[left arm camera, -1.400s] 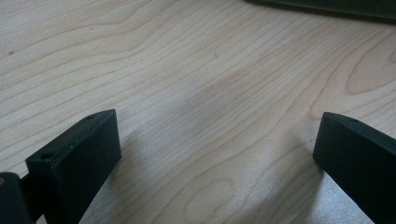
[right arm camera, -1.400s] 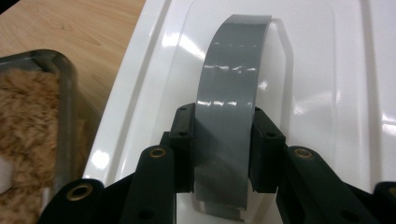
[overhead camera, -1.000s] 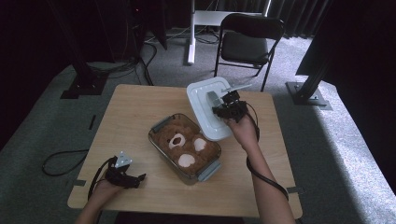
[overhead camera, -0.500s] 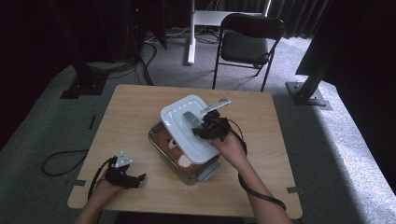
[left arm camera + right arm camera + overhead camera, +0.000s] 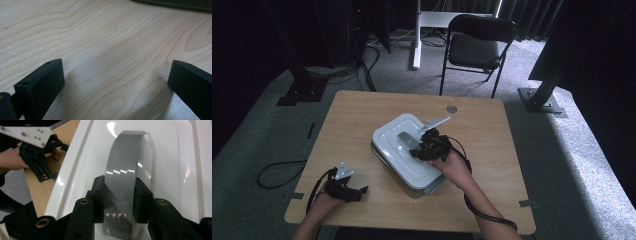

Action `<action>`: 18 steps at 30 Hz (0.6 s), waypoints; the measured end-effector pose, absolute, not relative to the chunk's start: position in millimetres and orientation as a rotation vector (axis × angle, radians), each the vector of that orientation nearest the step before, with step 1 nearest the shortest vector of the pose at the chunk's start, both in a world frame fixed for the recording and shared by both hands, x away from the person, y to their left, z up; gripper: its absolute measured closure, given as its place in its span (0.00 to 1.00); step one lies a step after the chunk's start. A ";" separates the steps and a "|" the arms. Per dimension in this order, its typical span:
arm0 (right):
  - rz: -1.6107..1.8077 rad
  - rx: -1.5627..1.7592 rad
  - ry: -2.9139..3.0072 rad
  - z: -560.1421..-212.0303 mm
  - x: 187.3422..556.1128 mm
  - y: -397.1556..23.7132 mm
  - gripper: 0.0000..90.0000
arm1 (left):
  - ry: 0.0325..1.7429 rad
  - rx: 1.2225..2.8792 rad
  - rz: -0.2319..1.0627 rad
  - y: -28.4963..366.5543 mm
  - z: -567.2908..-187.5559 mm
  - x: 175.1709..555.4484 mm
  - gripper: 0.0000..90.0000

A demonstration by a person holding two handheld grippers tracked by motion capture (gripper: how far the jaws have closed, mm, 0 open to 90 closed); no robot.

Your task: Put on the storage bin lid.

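Right tool (image 5: 119, 195) clamped on lid (image 5: 392, 145) handle (image 5: 123, 170), lid lying over box (image 5: 432, 187). Left tool (image 5: 115, 82) wide open, empty, on tabletop (image 5: 492, 125).

Nothing readable anywhere in these shots, honestly. The white lid (image 5: 404, 150) and its grey handle (image 5: 123, 177) are plain, no brand or label on either. The wooden table (image 5: 492, 125) is bare wood grain with no print, and the grey plate (image 5: 27, 133) on the far gripper just has screw heads, no markings. The chair (image 5: 477, 45) in the background is too small and dark to make out any tag.
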State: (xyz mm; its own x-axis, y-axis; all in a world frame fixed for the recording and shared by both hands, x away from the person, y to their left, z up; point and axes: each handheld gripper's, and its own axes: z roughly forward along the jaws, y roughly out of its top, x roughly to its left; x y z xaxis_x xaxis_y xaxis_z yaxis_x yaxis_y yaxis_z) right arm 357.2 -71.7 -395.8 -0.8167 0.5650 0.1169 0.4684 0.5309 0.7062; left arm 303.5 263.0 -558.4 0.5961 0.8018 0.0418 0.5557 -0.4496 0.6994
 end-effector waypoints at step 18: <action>1.138 0.865 2.697 -407.6 357.7 -59.7 0.75 | 1.071 2.171 0.489 262.9 -558.6 303.4 0.02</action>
